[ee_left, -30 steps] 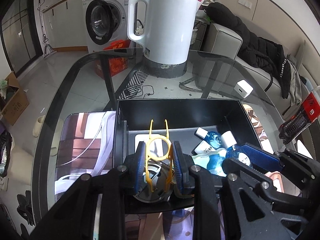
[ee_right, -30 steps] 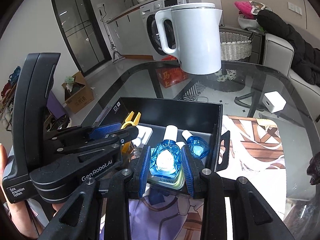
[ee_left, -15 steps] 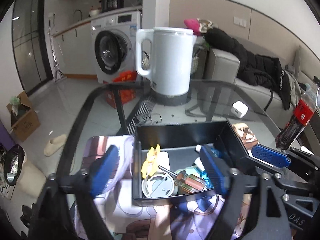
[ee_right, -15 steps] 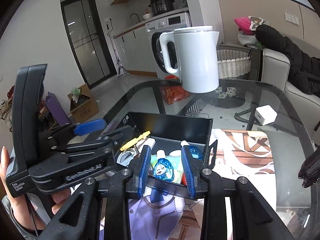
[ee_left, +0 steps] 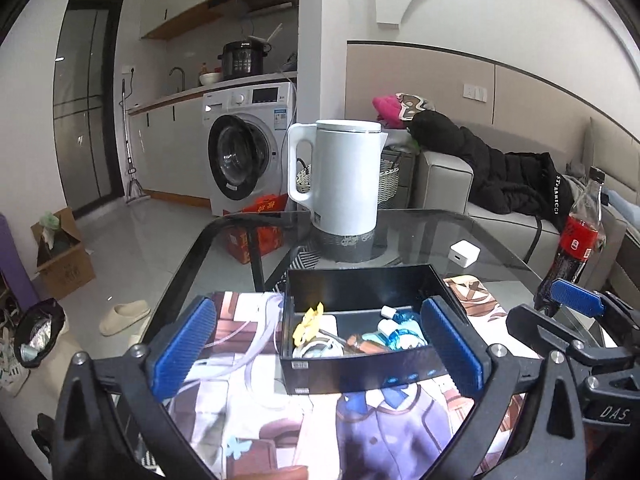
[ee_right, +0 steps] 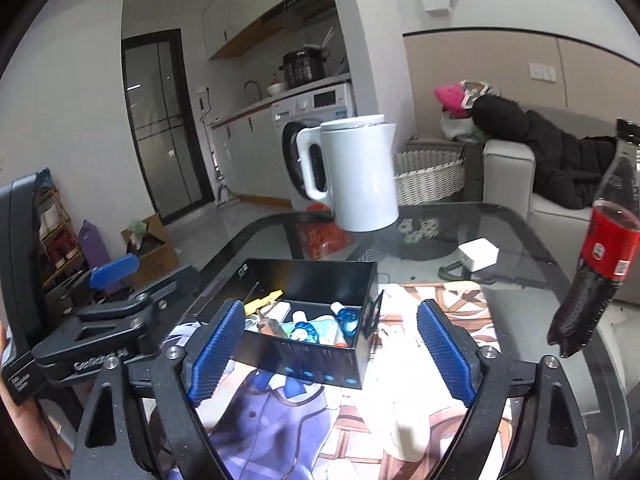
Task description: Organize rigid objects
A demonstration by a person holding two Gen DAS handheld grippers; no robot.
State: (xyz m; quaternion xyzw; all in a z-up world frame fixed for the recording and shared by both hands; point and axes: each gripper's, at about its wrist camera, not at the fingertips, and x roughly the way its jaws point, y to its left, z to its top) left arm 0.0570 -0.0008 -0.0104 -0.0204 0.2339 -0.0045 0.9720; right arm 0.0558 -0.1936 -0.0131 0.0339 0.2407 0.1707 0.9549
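A black box (ee_left: 360,364) (ee_right: 312,364) stands on a printed mat on the glass table. Inside it lie a yellow clip (ee_left: 306,322) (ee_right: 262,302), blue bottles with white caps (ee_left: 400,332) (ee_right: 306,330), a round lid and other small items. My left gripper (ee_left: 317,308) hovers short of the box. Its jaws are opening wide and nothing is between the pads. My right gripper (ee_right: 331,308) hangs beside it, also back from the box, jaws opening and empty. Each gripper shows at the edge of the other's view.
A white kettle (ee_left: 344,184) (ee_right: 360,176) stands behind the box. A cola bottle (ee_left: 580,236) (ee_right: 600,248) stands at the right, with a white charger (ee_left: 464,254) on the glass near it. The printed mat (ee_left: 248,400) lies under the box. The table's rounded edge runs at the left.
The left gripper let go of the yellow clip and the right gripper of a blue bottle; both now lie in the box. Both grippers drew back and up, jaws spread wide.
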